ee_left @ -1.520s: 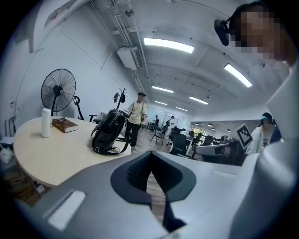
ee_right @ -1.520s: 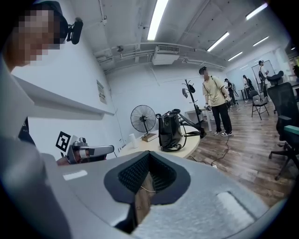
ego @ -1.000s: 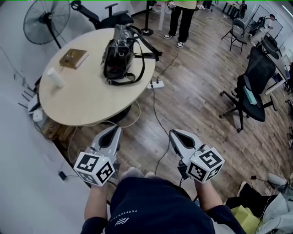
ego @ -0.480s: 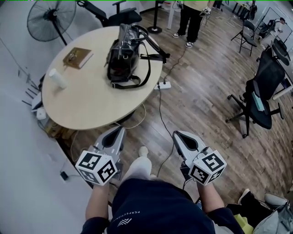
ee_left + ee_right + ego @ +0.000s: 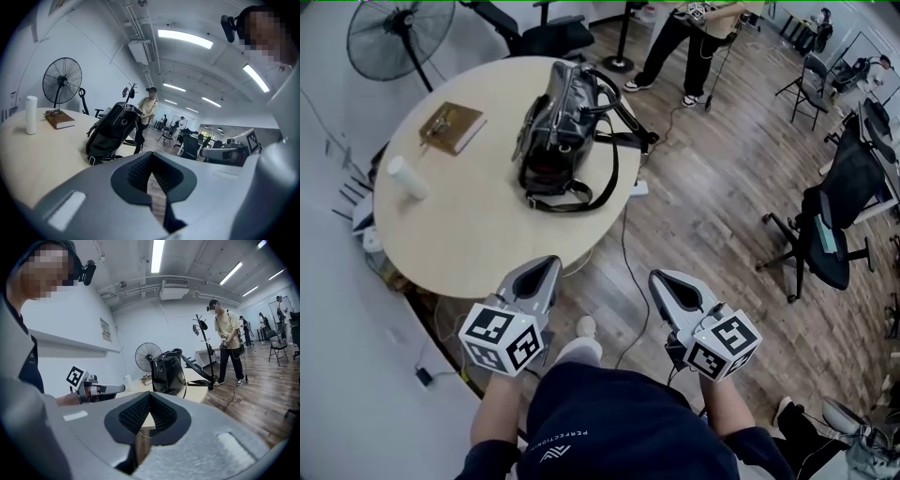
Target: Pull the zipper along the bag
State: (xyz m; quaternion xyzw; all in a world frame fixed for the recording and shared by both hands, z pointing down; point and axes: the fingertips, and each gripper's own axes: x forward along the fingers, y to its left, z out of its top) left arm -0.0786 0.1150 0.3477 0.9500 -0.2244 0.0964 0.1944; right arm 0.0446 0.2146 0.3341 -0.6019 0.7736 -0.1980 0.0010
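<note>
Bag (image 5: 558,131) on table (image 5: 478,234), right of book (image 5: 450,127)

I'm holding the left gripper (image 5: 549,266) and right gripper (image 5: 659,279) forward.
Both are pointing slightly downward, jaws closed, empty.

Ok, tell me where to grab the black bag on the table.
Probably the top handles, from above on the near side: the black bag stands upright on the table, handles arching free, while its strap lies slack.

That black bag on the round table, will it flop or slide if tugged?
The black bag likely flexes: its sides look creased, its strap lies slack. Standing tall on the smooth table, it may tip or slide.
</note>
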